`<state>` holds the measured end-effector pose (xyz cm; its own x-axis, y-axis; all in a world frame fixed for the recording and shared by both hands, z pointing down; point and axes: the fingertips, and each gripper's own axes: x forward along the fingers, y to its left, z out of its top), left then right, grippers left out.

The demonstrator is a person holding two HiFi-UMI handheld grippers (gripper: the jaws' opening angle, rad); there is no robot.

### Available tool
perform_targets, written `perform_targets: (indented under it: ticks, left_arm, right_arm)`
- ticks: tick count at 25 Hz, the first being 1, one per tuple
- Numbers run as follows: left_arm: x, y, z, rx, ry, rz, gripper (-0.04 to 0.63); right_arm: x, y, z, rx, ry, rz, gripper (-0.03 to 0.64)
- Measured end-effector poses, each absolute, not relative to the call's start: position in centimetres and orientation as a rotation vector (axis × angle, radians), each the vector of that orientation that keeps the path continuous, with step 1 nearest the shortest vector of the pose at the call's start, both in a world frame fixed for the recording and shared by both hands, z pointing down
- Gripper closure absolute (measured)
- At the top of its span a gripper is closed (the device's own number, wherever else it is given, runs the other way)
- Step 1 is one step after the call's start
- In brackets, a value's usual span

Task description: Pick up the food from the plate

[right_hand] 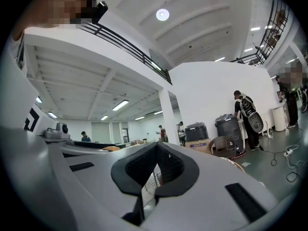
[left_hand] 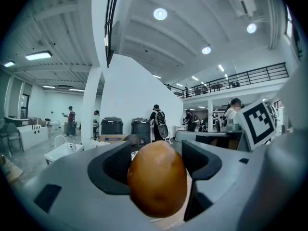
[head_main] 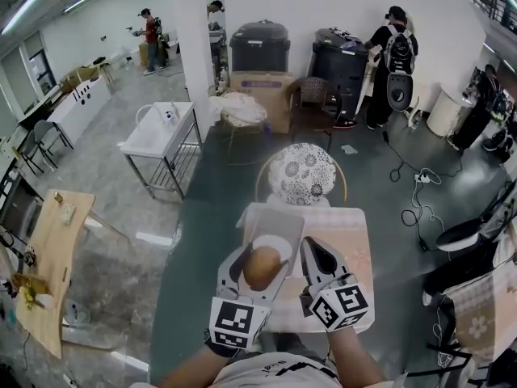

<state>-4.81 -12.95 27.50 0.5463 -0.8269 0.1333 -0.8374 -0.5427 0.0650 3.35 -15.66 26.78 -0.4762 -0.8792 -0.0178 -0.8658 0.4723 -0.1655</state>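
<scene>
A brown, egg-shaped piece of food (head_main: 262, 269) is held above the table, with my left gripper (head_main: 258, 259) shut on it. In the left gripper view the food (left_hand: 158, 186) fills the gap between the two dark pads of that gripper (left_hand: 155, 158). Just beyond it a white plate (head_main: 279, 243) lies on a pale rectangular tray (head_main: 284, 219). My right gripper (head_main: 313, 247) hovers beside the plate's right edge. In the right gripper view, the jaws of the right gripper (right_hand: 155, 170) stand together with nothing between them.
The table (head_main: 355, 241) wears a pale checked cloth. A chair with a floral cushion (head_main: 301, 173) stands at its far side. A wooden table (head_main: 48, 257) is at the left, a white cart (head_main: 157, 132) further back, and dark bins (head_main: 260, 45) and people by the wall.
</scene>
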Motion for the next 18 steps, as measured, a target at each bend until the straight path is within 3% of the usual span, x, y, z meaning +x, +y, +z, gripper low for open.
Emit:
perform_targets:
  ticks: [18]
  left_arm:
    - [-5.34, -12.97, 27.40, 2.639, -1.454, 0.111, 0.262]
  right_arm:
    - [2.91, -15.24, 26.69, -1.551, 2.633, -0.178, 0.603]
